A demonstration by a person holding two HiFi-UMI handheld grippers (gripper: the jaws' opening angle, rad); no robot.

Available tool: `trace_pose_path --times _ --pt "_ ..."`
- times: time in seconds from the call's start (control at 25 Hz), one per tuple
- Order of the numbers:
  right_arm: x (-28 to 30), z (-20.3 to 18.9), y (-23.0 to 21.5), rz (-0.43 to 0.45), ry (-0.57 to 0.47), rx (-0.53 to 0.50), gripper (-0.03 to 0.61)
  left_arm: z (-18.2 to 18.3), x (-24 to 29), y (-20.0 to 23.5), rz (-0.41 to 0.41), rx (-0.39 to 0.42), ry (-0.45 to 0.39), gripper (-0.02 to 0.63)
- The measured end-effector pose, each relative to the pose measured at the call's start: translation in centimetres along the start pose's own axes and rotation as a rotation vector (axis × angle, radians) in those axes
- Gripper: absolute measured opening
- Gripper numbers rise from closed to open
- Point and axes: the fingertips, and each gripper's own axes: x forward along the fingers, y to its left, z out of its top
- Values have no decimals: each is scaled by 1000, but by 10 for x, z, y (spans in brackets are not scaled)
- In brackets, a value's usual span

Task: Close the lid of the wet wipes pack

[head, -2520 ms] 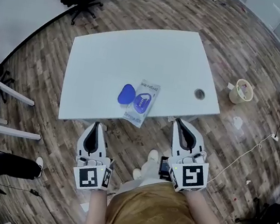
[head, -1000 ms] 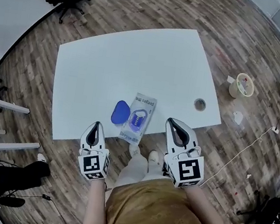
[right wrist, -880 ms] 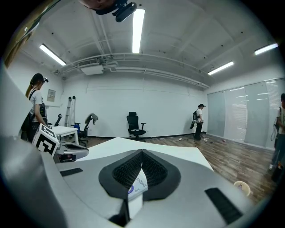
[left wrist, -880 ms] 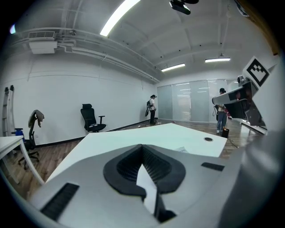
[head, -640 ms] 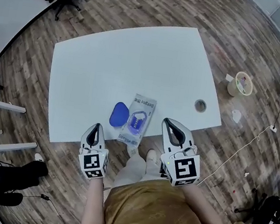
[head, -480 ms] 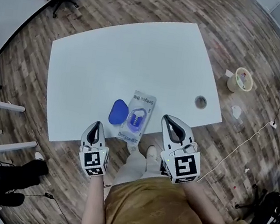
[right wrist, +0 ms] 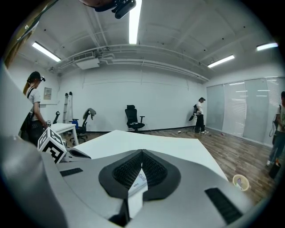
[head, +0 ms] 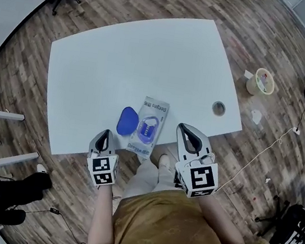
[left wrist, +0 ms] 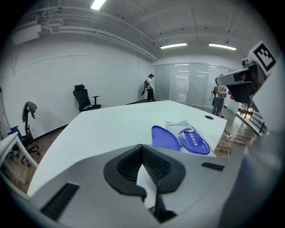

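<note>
You are holding both grippers short of the wet wipes pack, so the step in hand looks like the approach to the open lid. The left gripper is hovering just on your side of the lid, its jaws pressed together at the tips and gripping nothing. The right gripper is sitting to the right of the pack, its jaws likewise meeting tip to tip and empty. The pack is lying flat by the front edge of the bench, its near end seeming to reach that edge, with the lid flipped out flat on the pack's left side. To do this well, you are probably best catching the lid's far-left rim with the left tips and sweeping it over its hinge toward the pack's middle. Meanwhile the right tips should be pinning the pack's right half so it is not sliding, and then you are pressing the lid's centre until it seats. The pack is looking like a thin, soft, pale pouch with print, likely to crumple or skid on the smooth white bench. The lid is showing as a rigid, shallowly dished blue oval, matching the blue oval frame at the pack's middle.
</note>
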Motion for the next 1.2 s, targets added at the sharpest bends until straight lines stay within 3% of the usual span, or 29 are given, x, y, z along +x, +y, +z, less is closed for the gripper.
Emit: trace_pose_path --times 0.6,1.2 --pt "19 -5 -3 -5 21 23 6 -23 23 -5 -71 -4 136 -5" --pt "21 -9 -8 -14 31 27 6 -23 27 -18 -131 -11 132 -5"
